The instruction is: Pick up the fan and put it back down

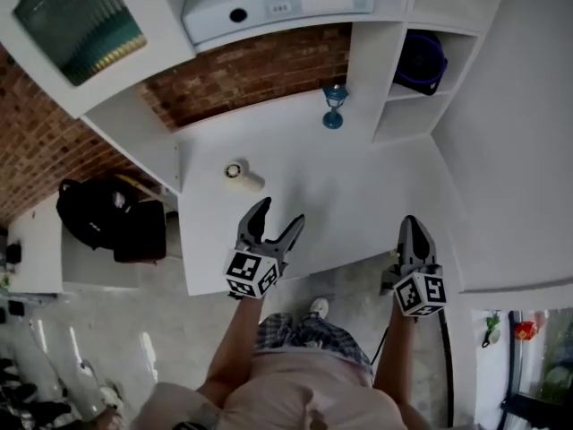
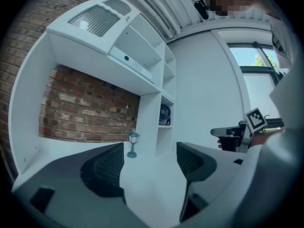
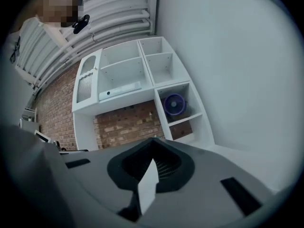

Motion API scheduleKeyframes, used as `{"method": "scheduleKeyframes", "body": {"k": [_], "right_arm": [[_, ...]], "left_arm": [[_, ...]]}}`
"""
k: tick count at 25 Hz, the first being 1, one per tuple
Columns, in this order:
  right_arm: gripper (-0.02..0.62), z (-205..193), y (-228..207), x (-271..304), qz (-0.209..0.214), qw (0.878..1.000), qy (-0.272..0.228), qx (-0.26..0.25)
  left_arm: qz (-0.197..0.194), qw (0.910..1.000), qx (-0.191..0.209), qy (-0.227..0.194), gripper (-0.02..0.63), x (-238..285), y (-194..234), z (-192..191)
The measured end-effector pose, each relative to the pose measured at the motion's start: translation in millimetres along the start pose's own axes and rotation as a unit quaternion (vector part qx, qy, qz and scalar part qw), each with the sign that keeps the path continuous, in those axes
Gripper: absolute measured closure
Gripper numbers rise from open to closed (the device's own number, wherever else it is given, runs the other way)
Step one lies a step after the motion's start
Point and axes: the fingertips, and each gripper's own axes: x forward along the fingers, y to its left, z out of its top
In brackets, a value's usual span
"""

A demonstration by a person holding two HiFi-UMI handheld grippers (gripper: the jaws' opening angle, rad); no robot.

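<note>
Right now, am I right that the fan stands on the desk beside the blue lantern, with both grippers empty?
No: the fan sits in a shelf cubby, as the right gripper view shows. The blue lantern stands on the desk, and the left gripper and right gripper are empty.

The fan (image 1: 421,61) is standing upright inside a compartment (image 1: 403,94) of the white shelving unit (image 1: 363,52), at the upper right of the head view. It is showing as a small, round, dark blue-purple body with a circular grille, lying partly in the compartment's shadow. In the left gripper view the fan (image 2: 164,115) is appearing just right of the frame's centre, seen at an angle and half hidden by the compartment's side wall. In the right gripper view the fan (image 3: 174,104) is facing outward near the centre of the frame, its ringed cage and darker hub showing clearly.
</note>
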Motion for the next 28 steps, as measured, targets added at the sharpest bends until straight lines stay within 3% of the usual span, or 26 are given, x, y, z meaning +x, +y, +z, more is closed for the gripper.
{"method": "scheduleKeyframes", "body": {"k": [12, 22, 28], "right_arm": [[0.580, -11.6, 75.6, 94.3, 0.107, 0.994, 0.028, -0.003], [0.580, -34.1, 94.5, 115.7, 0.133, 0.989, 0.058, -0.006], [0.580, -41.3, 112.8, 153.1, 0.168, 0.983, 0.072, -0.022]], "left_arm": [[0.093, 0.9956, -0.008, -0.005, 0.270, -30.9, 77.8, 9.9], [0.132, 0.9906, -0.032, 0.010, 0.270, -26.2, 108.6, -4.2], [0.178, 0.9825, -0.044, 0.032, 0.270, -0.1, 142.2, -12.4]]}}
